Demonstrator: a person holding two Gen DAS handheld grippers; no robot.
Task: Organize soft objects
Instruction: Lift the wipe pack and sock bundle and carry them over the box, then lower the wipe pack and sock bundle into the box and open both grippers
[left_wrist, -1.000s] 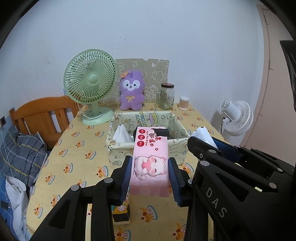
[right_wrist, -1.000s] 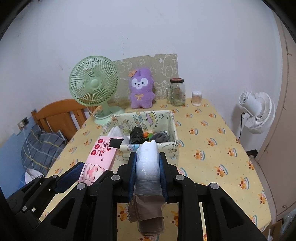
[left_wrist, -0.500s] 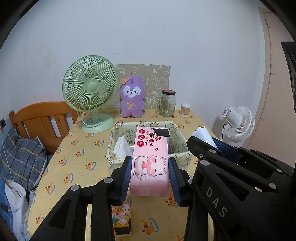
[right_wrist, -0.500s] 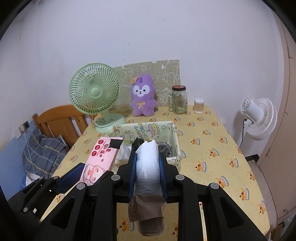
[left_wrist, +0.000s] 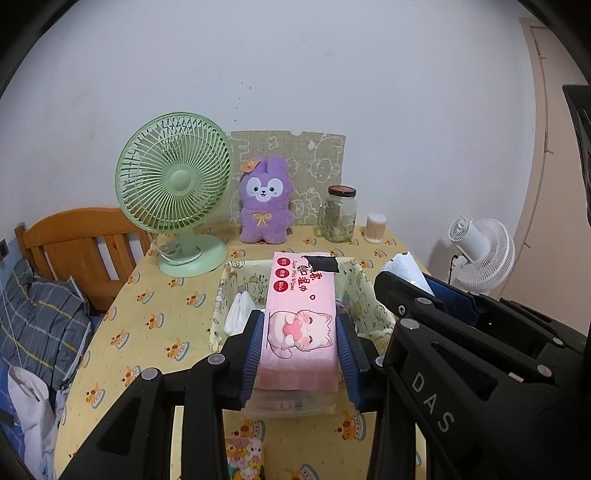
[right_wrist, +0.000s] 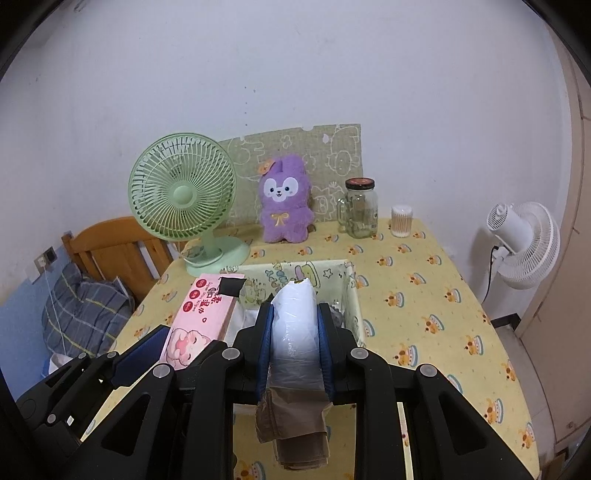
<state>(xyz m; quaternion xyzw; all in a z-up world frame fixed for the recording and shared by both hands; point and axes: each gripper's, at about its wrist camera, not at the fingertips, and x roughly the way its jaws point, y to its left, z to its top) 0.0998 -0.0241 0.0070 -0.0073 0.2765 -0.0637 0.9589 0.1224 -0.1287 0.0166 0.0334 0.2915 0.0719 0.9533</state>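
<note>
My left gripper (left_wrist: 300, 350) is shut on a pink wet-wipes pack (left_wrist: 301, 321) with a cat print, held above the table in front of the fabric basket (left_wrist: 221, 295). The pack also shows in the right wrist view (right_wrist: 201, 317). My right gripper (right_wrist: 295, 343) is shut on a clear plastic bag (right_wrist: 295, 325) with brown cloth (right_wrist: 299, 432) hanging below it, held over the near side of the basket (right_wrist: 351, 295). The bag's top shows in the left wrist view (left_wrist: 404, 267). White cloth (left_wrist: 238, 314) lies in the basket.
A green desk fan (left_wrist: 175, 192), a purple plush rabbit (left_wrist: 264, 201), a glass jar (left_wrist: 338, 214) and a cotton swab tub (left_wrist: 376, 229) stand at the back of the yellow-clothed table (left_wrist: 159, 317). A wooden chair (left_wrist: 85, 247) with checked cloth is left. A white floor fan (right_wrist: 522, 245) is right.
Both grippers have risen and drawn back a little from the basket, still holding the pack and the bag. The basket and back objects look lower and farther.
</note>
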